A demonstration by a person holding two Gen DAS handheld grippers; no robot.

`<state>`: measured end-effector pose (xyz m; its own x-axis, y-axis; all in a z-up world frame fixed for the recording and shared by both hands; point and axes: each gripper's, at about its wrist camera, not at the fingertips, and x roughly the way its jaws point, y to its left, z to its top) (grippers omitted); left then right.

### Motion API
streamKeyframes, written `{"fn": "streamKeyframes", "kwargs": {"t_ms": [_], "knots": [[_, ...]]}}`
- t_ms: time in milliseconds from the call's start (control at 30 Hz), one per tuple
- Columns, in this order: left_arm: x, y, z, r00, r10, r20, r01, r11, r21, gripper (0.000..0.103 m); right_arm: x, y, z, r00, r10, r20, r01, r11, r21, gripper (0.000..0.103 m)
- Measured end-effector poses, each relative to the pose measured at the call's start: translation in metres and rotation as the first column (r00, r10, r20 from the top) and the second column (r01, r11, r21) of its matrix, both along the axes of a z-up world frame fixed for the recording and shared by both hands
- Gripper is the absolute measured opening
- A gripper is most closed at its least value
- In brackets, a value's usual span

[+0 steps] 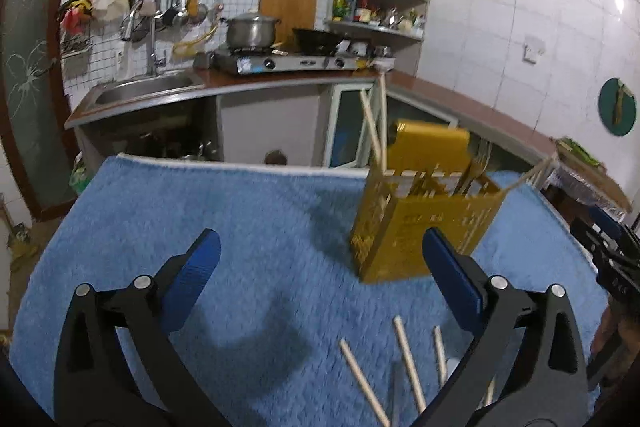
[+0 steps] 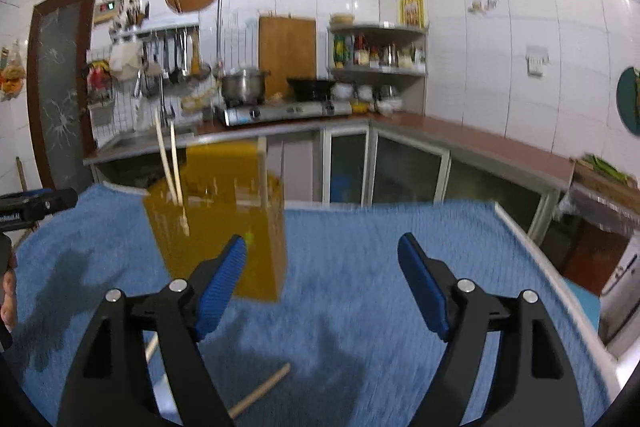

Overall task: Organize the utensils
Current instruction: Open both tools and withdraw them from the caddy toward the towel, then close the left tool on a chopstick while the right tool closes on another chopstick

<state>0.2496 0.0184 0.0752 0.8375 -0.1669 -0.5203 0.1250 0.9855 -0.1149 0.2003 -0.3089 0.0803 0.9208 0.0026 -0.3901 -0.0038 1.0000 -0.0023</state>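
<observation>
Yellow holder [image 1: 424, 223] stands on the blue towel [image 1: 200, 227], with chopsticks [image 1: 374, 131] and forks sticking out. More loose sticks [image 1: 408, 367] lie near you. Your left gripper [image 1: 320, 287] and right gripper [image 2: 322, 285] are both wide open and hold nothing. If you bump the tall holder, it may tip. Only your left view shows the forks; your right view is too blurry.

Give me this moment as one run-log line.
left gripper: open, empty | right gripper: open, empty | chopsticks: loose on towel | yellow utensil holder: upright
</observation>
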Motion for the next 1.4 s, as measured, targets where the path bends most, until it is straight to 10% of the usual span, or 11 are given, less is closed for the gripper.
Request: {"fn": "streamKeyframes", "kwargs": {"t_ms": [833,967,1133,1400], "knots": [[0.004,-0.028,-0.089,0.955,-0.006,-0.296,0.021,0.999,0.048,0.097,0.017,0.045,-0.097,0.933,-0.078,-0.352,0.073,0.997,-0.025,0.084],[0.008,-0.029,-0.097,0.941,0.019,-0.339,-0.003,0.999,0.048,0.072,0.019,0.042,-0.104,0.914,-0.096,-0.393,0.098,0.995,-0.017,0.082],[0.009,-0.047,-0.106,0.924,-0.016,-0.381,0.052,0.995,0.084,0.055,0.025,0.046,-0.112,0.887,-0.061,-0.457,0.07,0.998,0.003,0.048],[0.014,-0.059,-0.113,0.909,-0.017,-0.417,0.078,0.988,0.13,0.034,0.039,0.05,-0.112,0.872,-0.006,-0.49,0.018,1.0,0.019,0.024]]}}
